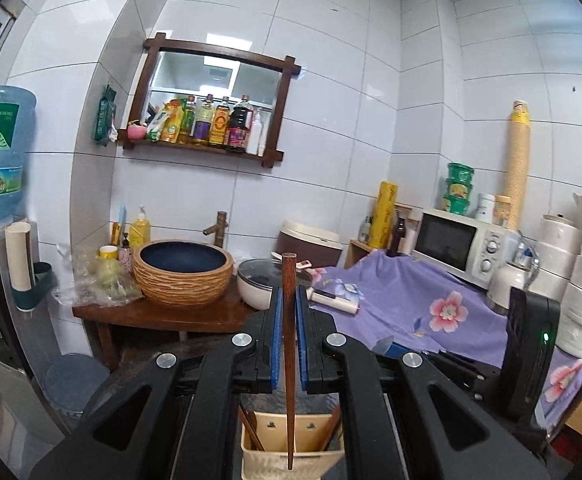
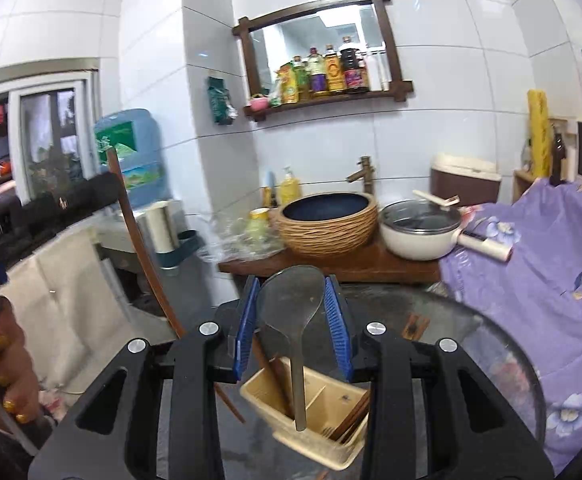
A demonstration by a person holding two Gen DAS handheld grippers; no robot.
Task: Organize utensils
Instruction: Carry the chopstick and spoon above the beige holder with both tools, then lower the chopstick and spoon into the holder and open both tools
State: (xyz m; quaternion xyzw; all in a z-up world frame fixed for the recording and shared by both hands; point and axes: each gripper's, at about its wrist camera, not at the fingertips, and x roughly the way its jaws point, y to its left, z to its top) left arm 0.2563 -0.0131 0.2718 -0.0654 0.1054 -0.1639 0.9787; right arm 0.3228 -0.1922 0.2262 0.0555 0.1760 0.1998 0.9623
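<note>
- The left gripper (image 1: 289, 336) pinches a dark wooden chopstick (image 1: 289, 344) between its blue pads (image 1: 276, 336); the stick stands nearly upright, its thick end above the fingertips and its thin tip hanging down over the cream utensil holder (image 1: 291, 446).
- In the left wrist view the holder sits directly below the gripper, near the bottom edge, with other brown chopsticks leaning in its left and right compartments.
- The right gripper (image 2: 293, 320) clamps the bowl of a metal spoon (image 2: 291, 308) between its blue pads (image 2: 335, 320); the bowl points up and the handle hangs down into the holder (image 2: 311, 412).
- From the right wrist view, the spoon handle ends about the divider of the holder; which compartment it enters cannot be told.
- The holder stands on a round glass table (image 2: 471, 360), with more chopsticks (image 2: 355, 416) lying in its right compartment.
- Far behind, a woven-look basin (image 2: 327, 220) sits on a wooden stand, and a white pot (image 2: 419, 232) with a glass lid is just right of it.
- A purple floral cloth (image 2: 539, 264) covers the surface on the right, near the pot.
- At the left of the right wrist view, the left gripper with its chopstick (image 2: 143, 240) is visible, held by a hand (image 2: 3, 360) with gold-painted nails.
</note>
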